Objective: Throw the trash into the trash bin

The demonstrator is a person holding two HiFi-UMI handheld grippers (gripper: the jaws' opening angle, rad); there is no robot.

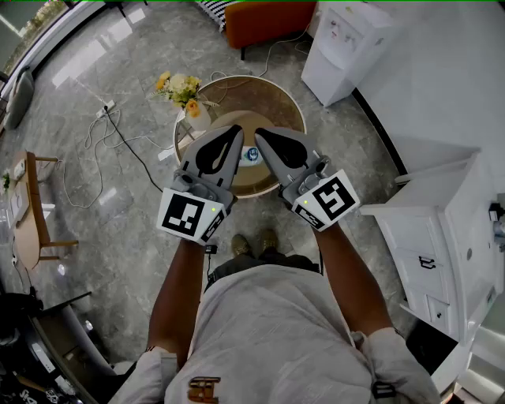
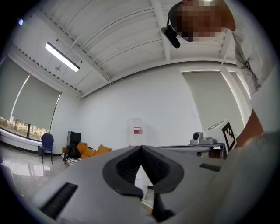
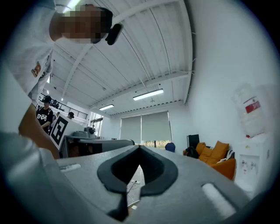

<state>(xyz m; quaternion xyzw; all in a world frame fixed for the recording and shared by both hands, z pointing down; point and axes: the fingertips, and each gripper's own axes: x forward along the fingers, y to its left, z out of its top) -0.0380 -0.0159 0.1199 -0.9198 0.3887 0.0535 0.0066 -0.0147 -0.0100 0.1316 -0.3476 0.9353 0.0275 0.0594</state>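
Observation:
In the head view both grippers are held side by side at chest height, above a round wooden table. My left gripper is shut with nothing between its jaws, and the left gripper view shows its tips meeting. My right gripper is shut and empty too, its tips closed in its own view. A small white and blue item lies on the table, showing in the gap between the two grippers. I see no trash bin in any view.
A vase of yellow flowers stands at the table's left edge. A white water dispenser and an orange sofa are beyond the table. A white cabinet is at the right, cables lie on the floor at the left.

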